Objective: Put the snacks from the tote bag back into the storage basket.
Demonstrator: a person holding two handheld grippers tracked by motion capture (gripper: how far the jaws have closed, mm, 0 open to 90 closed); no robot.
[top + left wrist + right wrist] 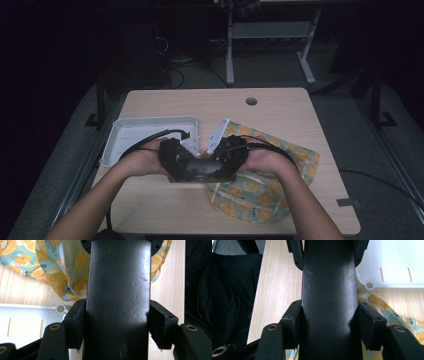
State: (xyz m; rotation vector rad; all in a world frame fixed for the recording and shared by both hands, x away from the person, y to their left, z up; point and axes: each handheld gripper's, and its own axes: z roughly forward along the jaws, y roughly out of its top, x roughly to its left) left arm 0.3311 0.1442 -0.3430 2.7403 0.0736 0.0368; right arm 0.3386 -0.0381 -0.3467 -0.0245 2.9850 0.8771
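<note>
Near the front edge of the table (pixel 280 107), in the high view, the two hands meet over one black bar (pixel 197 169) that lies level between them: the left gripper (pixel 181 161) takes its left end and the right gripper (pixel 224 159) its right end. A white tray (pixel 125 131) sits toward the table's left edge, just behind the left hand, and a fruit-print cloth bag (pixel 260 192) lies crumpled toward the right front corner, under and beside the right hand. Along the left gripper view the bar (pixel 118 300) runs up the middle between the two jaws, whose pads stand at its flanks – at a middling width, and I cannot tell whether they press on it; the bag (pixel 50 267) and the tray's rim (pixel 30 306) lie on the wood beyond. Along the right gripper view the same bar (pixel 329 300) runs between the jaws and both pads sit against its sides – a grip on it, with the tray (pixel 392 262) and the bag (pixel 397 315) behind.
</note>
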